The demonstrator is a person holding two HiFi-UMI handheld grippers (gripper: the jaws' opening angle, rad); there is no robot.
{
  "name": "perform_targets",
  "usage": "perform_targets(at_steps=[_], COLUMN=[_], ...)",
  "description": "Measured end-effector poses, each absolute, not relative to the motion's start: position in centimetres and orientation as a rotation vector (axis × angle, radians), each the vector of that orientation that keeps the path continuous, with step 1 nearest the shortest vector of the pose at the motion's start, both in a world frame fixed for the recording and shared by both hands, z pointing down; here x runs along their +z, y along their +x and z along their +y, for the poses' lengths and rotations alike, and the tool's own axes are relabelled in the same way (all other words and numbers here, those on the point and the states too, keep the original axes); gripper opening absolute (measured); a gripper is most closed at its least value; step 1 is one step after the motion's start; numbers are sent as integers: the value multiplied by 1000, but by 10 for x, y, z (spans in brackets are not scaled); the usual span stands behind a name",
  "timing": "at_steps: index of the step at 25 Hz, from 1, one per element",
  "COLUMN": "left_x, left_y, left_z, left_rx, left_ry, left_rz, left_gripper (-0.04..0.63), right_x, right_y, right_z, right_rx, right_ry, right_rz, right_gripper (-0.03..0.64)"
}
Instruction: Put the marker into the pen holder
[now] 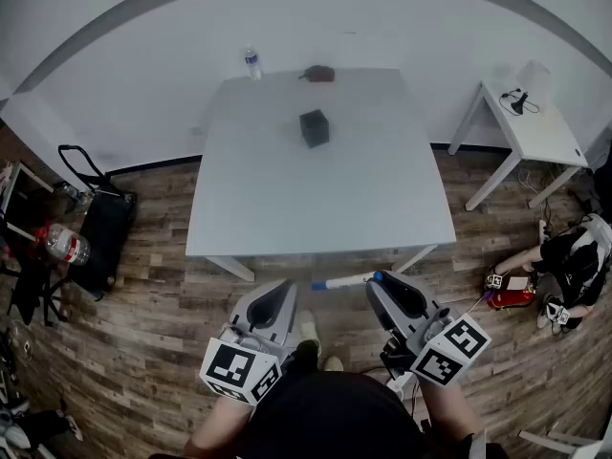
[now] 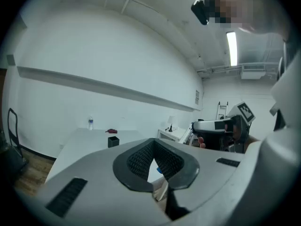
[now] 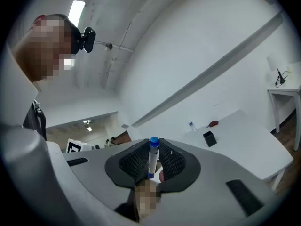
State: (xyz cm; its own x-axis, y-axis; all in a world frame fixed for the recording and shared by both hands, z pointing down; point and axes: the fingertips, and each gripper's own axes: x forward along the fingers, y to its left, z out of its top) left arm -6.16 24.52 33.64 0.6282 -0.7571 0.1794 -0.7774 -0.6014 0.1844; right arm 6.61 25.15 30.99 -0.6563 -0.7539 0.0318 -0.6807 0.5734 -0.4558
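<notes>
My right gripper (image 1: 381,278) is shut on a white marker (image 1: 344,280) with a blue cap; the marker sticks out sideways to the left, just short of the table's near edge. In the right gripper view the marker (image 3: 153,157) stands upright between the black pads (image 3: 173,161), blue cap on top. The black square pen holder (image 1: 314,127) stands on the white table (image 1: 287,208) past its middle, far ahead of both grippers, and shows small in the right gripper view (image 3: 209,138) and the left one (image 2: 113,141). My left gripper (image 1: 278,290) hangs beside the right one, tips together, holding nothing.
A water bottle (image 1: 252,62) and a red object (image 1: 318,73) sit at the table's far edge. A small white side table (image 1: 531,127) stands to the right. A person (image 1: 574,256) sits on the floor at right. A black cart (image 1: 96,218) is at left.
</notes>
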Motion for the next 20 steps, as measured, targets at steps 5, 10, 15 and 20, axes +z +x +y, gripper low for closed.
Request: perform_targets(at_steps=[5,10,15,20], left_x=[333,335,338,340], left_y=[-71,-84,-94,-98], left_z=[199,152,112,81], left_rx=[115,117,120,115], left_ry=[2626,2632,2644,2657], left_rz=[-1237,-1214,-1190,-1170], left_gripper=[5,5,5,5], right_x=[309,308,307,311], right_y=[55,42,30,24], right_z=[208,163,125,96], right_rx=[-649,-651,-645,-655], right_ry=[-1235,-1266,-1301,-1331], right_rz=[2629,2624,2621,2620], right_gripper=[72,72,72,72])
